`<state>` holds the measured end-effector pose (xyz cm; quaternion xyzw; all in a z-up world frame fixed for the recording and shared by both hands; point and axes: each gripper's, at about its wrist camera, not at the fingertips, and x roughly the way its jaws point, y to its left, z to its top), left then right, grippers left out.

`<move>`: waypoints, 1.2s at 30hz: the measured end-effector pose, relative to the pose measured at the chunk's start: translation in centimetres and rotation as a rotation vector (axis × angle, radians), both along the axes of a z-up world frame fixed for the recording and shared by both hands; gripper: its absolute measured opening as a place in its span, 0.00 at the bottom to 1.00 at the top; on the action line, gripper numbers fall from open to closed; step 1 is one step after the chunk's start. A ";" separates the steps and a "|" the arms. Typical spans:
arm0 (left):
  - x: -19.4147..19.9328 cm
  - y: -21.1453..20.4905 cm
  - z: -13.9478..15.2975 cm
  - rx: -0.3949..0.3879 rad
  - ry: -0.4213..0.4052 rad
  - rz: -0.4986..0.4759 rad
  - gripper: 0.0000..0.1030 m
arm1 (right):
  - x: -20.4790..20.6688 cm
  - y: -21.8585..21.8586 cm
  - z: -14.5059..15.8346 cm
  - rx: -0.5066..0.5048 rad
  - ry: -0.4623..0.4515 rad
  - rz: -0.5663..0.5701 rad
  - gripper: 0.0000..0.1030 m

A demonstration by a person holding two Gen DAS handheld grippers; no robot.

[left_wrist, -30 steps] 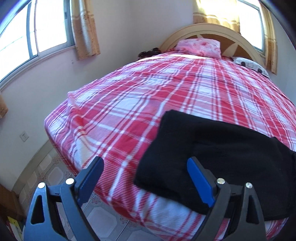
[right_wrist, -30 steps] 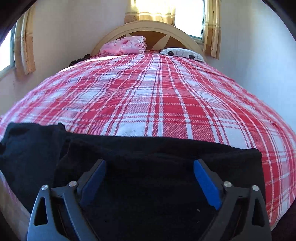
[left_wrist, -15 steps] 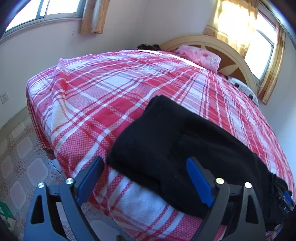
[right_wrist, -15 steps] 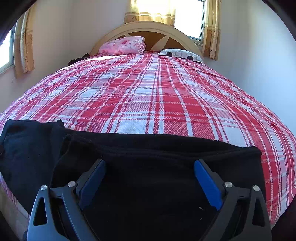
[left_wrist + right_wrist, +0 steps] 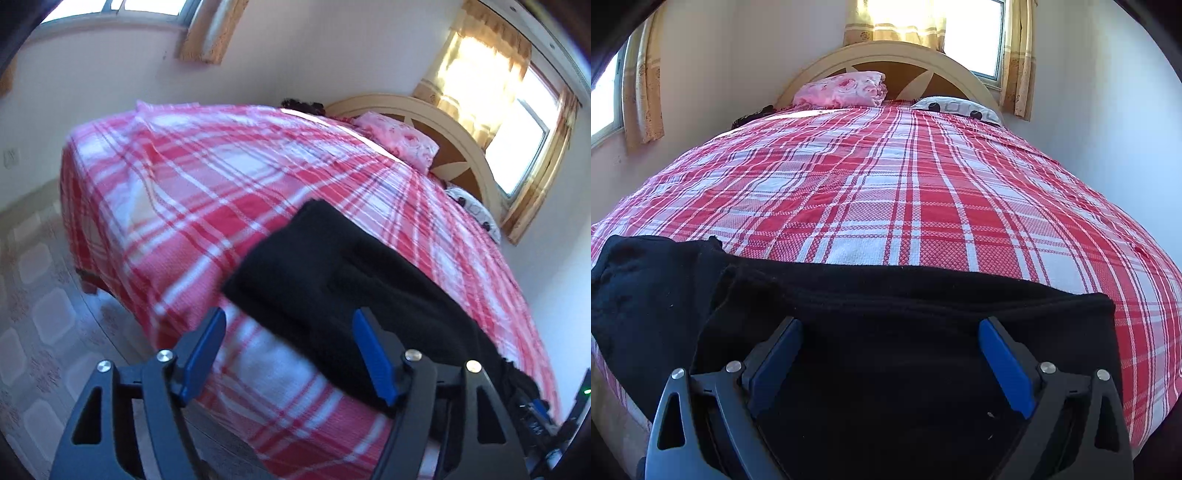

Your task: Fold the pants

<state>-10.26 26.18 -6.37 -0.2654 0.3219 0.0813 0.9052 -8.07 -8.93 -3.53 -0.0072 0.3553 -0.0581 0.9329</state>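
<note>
Both claws are standing spread wide with nothing between their blue pads. Over on the left, the left gripper [image 5: 288, 332] is hanging above the foot edge of the bed, one pad over the red-and-white plaid bedspread [image 5: 207, 206] and the other over the dark cloth; its view is blurring. Meanwhile the right gripper [image 5: 890, 343] is hovering low over the black pants [image 5: 886, 332], its fingers [image 5: 1004, 362] framing a broad stretch of the fabric without pinching any of it.

Those pants are lying crosswise along the foot of the bed, on top of the bedspread. Seen from the right wrist, they are showing as a wide dark band with a thick, rolled-looking edge facing the headboard, and a second layer is sticking out to the left as a separate flap [image 5: 646, 288]. From the left wrist, that end of the pants [image 5: 332, 280] is reaching close to the mattress edge, above the patterned tile floor [image 5: 40, 325].

Further up the bed, a pink floral pillow [image 5: 846, 88] and a white pillow with dark spots [image 5: 956, 107] are resting against the arched cream headboard [image 5: 886, 51], with a curtained window [image 5: 975, 29] glowing behind it.
</note>
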 end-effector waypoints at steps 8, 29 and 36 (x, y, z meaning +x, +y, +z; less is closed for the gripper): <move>0.7 0.7 -1.1 -0.171 0.002 0.012 0.66 | -0.1 -0.1 0.0 0.004 -0.001 0.005 0.94; 2.9 -1.7 2.4 -0.027 -0.065 0.021 0.17 | -0.3 -0.6 0.0 0.002 -0.018 0.024 0.94; 3.8 -9.5 8.9 0.208 -0.251 -0.221 0.17 | -1.8 -5.0 2.2 0.169 -0.081 -0.035 0.94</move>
